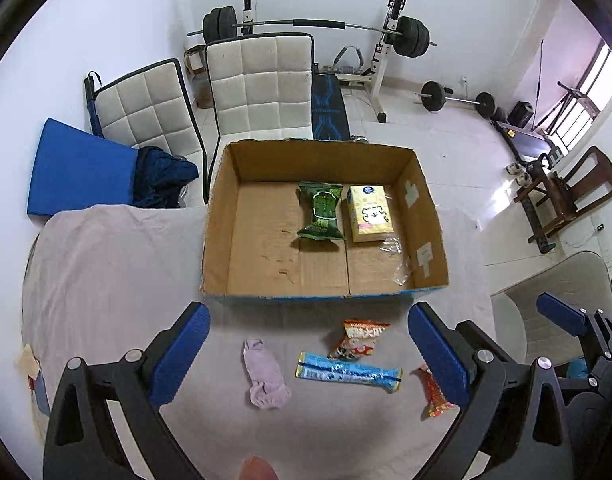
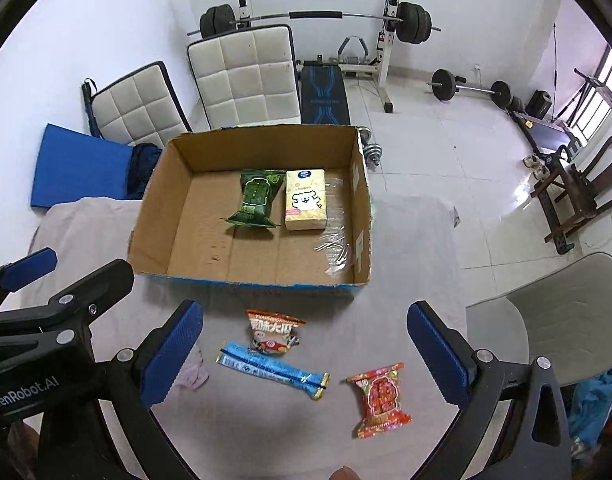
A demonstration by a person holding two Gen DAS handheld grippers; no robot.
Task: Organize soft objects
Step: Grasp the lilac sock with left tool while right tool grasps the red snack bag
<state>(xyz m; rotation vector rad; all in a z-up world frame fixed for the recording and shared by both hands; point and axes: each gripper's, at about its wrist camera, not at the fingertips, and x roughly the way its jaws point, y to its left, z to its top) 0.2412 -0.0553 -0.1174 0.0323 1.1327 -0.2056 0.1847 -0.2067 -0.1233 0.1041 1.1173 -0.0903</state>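
On the cloth-covered table, the cardboard box sits open, the landmark here. Inside it, toward its right side: yellow tissue pack, green snack bag just left of it, crumpled clear plastic at the right wall. In front of the box, outside it: blue tube packet, lilac sock farther left, red snack packet to the right, orange snack packet nearest the box. Left gripper and right gripper hover before the box, fingers spread wide, holding nothing.
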